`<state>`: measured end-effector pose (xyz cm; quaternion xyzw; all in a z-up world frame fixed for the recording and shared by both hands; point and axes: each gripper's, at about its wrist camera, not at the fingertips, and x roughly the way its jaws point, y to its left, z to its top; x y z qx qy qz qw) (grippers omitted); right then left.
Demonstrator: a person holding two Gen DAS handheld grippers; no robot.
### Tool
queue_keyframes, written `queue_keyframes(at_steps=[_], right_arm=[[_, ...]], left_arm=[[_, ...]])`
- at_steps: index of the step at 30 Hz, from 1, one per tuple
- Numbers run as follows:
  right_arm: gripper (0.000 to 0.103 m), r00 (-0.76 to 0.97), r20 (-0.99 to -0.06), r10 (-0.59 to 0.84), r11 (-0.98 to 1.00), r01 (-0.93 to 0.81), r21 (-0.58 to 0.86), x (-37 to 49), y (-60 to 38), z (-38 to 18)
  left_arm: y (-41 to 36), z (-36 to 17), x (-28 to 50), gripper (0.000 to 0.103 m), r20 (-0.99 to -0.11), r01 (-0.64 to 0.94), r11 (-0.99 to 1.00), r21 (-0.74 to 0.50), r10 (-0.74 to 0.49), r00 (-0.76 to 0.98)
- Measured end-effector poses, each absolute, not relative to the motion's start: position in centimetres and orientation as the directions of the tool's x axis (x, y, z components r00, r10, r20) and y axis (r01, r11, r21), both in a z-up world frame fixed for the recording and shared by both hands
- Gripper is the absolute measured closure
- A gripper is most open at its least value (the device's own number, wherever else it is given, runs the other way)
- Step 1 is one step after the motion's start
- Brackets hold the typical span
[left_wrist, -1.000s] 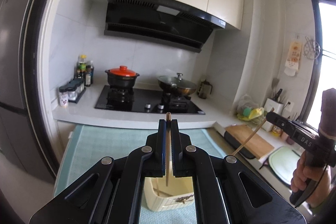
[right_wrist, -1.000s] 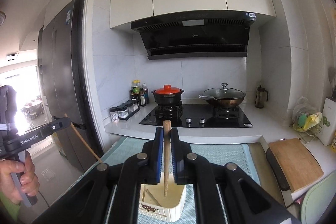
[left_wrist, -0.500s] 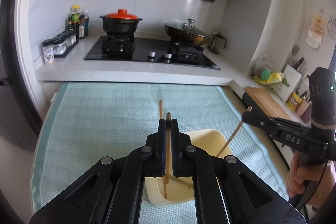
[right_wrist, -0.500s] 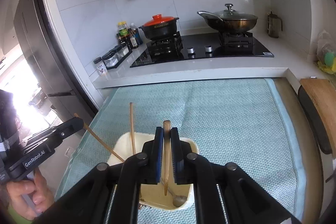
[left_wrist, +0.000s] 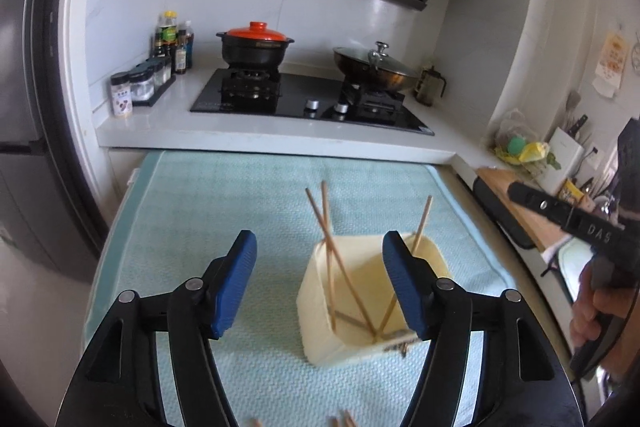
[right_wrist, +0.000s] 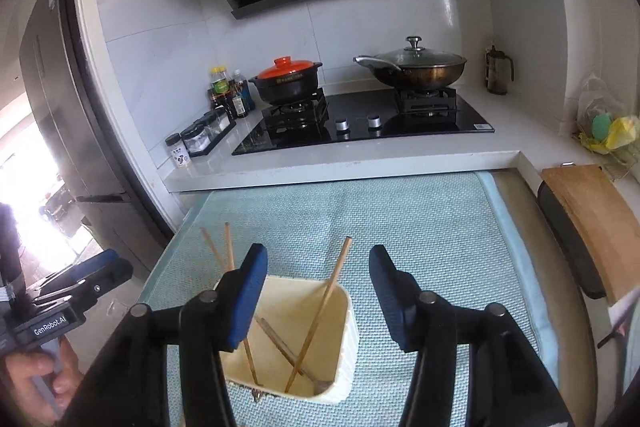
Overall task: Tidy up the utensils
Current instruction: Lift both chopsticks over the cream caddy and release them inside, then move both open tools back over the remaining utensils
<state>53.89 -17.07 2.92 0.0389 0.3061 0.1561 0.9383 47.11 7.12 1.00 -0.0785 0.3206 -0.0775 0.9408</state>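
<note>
A cream utensil holder (left_wrist: 372,301) (right_wrist: 298,337) stands on the light blue mat (left_wrist: 224,203) (right_wrist: 432,227). Three wooden chopsticks (left_wrist: 326,227) (right_wrist: 324,311) lean inside it. My left gripper (left_wrist: 320,263) is open and empty, above and just in front of the holder; it also shows in the right wrist view (right_wrist: 90,277). My right gripper (right_wrist: 316,275) is open and empty, over the holder; it shows at the right of the left wrist view (left_wrist: 560,211). More chopstick ends (left_wrist: 340,421) peek in at the bottom edge of the left wrist view.
Behind the mat is a white counter with a black hob (left_wrist: 304,99), a black pot with an orange lid (left_wrist: 256,47), a lidded wok (left_wrist: 372,67) and spice jars (left_wrist: 140,87). A wooden cutting board (right_wrist: 592,223) lies to the right. A dark fridge (left_wrist: 28,107) stands left.
Both grippers have opened and let go of their chopsticks, which now stand in the holder. Both cameras tilted down toward the mat over the second.
</note>
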Motion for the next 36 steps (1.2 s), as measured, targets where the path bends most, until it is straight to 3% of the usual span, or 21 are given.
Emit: queue_keyframes(at_steps=[8, 14, 20, 27, 36], right_arm=[[0.047, 0.799, -0.517, 0.308, 0.944, -0.323, 0.064, 42.3, -19.5, 3.6], [0.047, 0.835, -0.511, 0.204, 0.969, -0.246, -0.014, 33.4, -22.1, -0.8], [0.047, 0.783, -0.614, 0.101, 0.986, -0.163, -0.046, 26.5, -23.9, -8.5], [0.047, 0.692, -0.721, 0.041, 0.993, -0.111, -0.051, 22.5, -25.8, -15.5], [0.047, 0.708, -0.703, 0.064, 0.994, -0.108, -0.018, 23.5, -25.3, -16.5]], left_arm=[[9.7, -1.7, 32.6, 0.004, -0.626, 0.076, 0.987, -0.141, -0.148, 0.766], [11.8, -7.6, 22.6, 0.004, -0.669, -0.063, 0.979, -0.195, -0.086, 0.738], [12.4, -12.3, 17.5, 0.004, -0.694, -0.172, 0.964, -0.204, -0.019, 0.72], [10.5, -15.9, 17.9, 0.004, -0.733, -0.174, 0.981, -0.08, 0.06, 0.677], [10.2, -18.9, 19.2, 0.004, -0.802, -0.185, 0.983, -0.016, 0.098, 0.589]])
